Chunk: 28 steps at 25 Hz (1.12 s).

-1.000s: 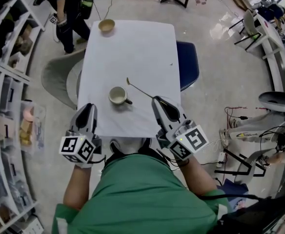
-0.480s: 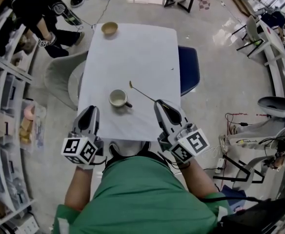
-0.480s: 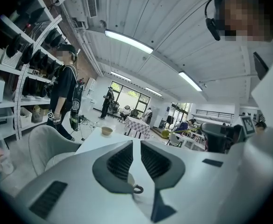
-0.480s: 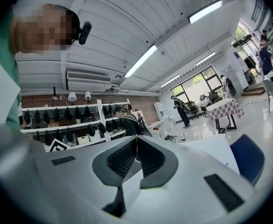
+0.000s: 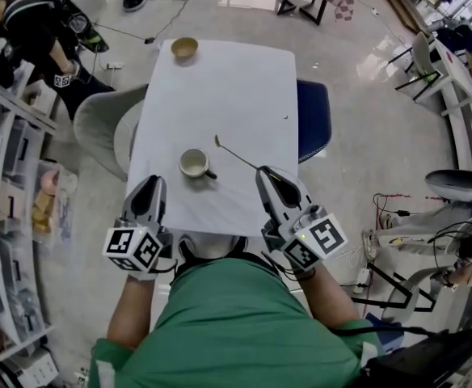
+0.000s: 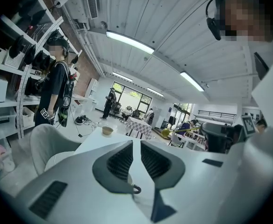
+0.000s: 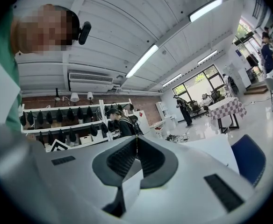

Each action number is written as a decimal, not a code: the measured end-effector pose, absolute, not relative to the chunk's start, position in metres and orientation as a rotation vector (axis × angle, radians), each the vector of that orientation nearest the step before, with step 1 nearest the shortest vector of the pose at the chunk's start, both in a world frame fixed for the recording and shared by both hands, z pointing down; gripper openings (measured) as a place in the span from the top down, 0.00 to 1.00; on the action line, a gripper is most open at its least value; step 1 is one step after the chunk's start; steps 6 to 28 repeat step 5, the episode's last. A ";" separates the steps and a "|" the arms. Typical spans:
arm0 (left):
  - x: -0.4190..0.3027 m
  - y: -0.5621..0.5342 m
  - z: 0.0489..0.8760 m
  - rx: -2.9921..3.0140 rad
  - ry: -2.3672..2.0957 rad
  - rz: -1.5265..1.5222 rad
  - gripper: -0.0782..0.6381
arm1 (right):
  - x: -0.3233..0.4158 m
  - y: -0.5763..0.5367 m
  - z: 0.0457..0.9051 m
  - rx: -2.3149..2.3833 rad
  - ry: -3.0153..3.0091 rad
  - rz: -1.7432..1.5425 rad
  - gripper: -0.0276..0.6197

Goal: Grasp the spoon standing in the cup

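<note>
Barely anything shifts over this last second: the spoon (image 5: 236,153) sits at the same slant as a moment ago, and only the view itself drifts a touch. The spoon is already clear of the cup (image 5: 194,162). It hangs in the air, its small bowl end pointing far and left, just right of the cup and not touching it. So the grasp looks done, and what remains is simply to keep hold of it.

The right hand-held gripper (image 5: 263,170) has its jaws pressed together on the tip of the spoon's thin handle, and its own view shows the pads meeting at the front. It reaches in low over the near right part of the worktop (image 5: 220,87), angled forward and slightly left, with its marker cube back toward the person.

The left hand-held gripper (image 5: 150,181) idles at the near left edge, pointing straight ahead, near the cup but apart from it. Its jaws show a narrow gap with nothing in it. The cup stands upright near the middle of the worktop, handle to the right. A tan bowl (image 5: 184,48) waits untouched at the far left corner.
</note>
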<state>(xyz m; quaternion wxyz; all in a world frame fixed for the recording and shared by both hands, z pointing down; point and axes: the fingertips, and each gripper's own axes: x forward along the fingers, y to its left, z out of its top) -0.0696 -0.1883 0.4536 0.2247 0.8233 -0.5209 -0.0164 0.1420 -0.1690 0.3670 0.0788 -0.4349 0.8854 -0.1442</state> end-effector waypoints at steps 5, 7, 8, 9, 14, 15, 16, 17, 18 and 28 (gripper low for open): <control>-0.055 -0.186 0.455 2.250 -1.451 -0.027 0.80 | 0.157 -0.170 0.369 -1.288 2.659 -0.461 0.92; -0.055 -0.186 0.455 2.250 -1.451 -0.027 0.80 | 0.157 -0.170 0.369 -1.288 2.659 -0.461 0.92; -0.055 -0.186 0.455 2.250 -1.451 -0.027 0.80 | 0.157 -0.170 0.369 -1.288 2.659 -0.461 0.92; -0.055 -0.186 0.455 2.250 -1.451 -0.027 0.80 | 0.157 -0.170 0.369 -1.288 2.659 -0.461 0.92; -0.055 -0.186 0.455 2.250 -1.451 -0.027 0.80 | 0.157 -0.170 0.369 -1.288 2.659 -0.461 0.92; -0.055 -0.186 0.455 2.250 -1.451 -0.027 0.80 | 0.157 -0.170 0.369 -1.288 2.659 -0.461 0.92; -0.055 -0.186 0.455 2.250 -1.451 -0.027 0.80 | 0.157 -0.170 0.369 -1.288 2.659 -0.461 0.92; -0.055 -0.186 0.455 2.250 -1.451 -0.027 0.80 | 0.157 -0.170 0.369 -1.288 2.659 -0.461 0.92; -0.055 -0.186 0.455 2.250 -1.451 -0.027 0.80 | 0.157 -0.170 0.369 -1.288 2.659 -0.461 0.92; -0.055 -0.186 0.455 2.250 -1.451 -0.027 0.80 | 0.157 -0.170 0.369 -1.288 2.659 -0.461 0.92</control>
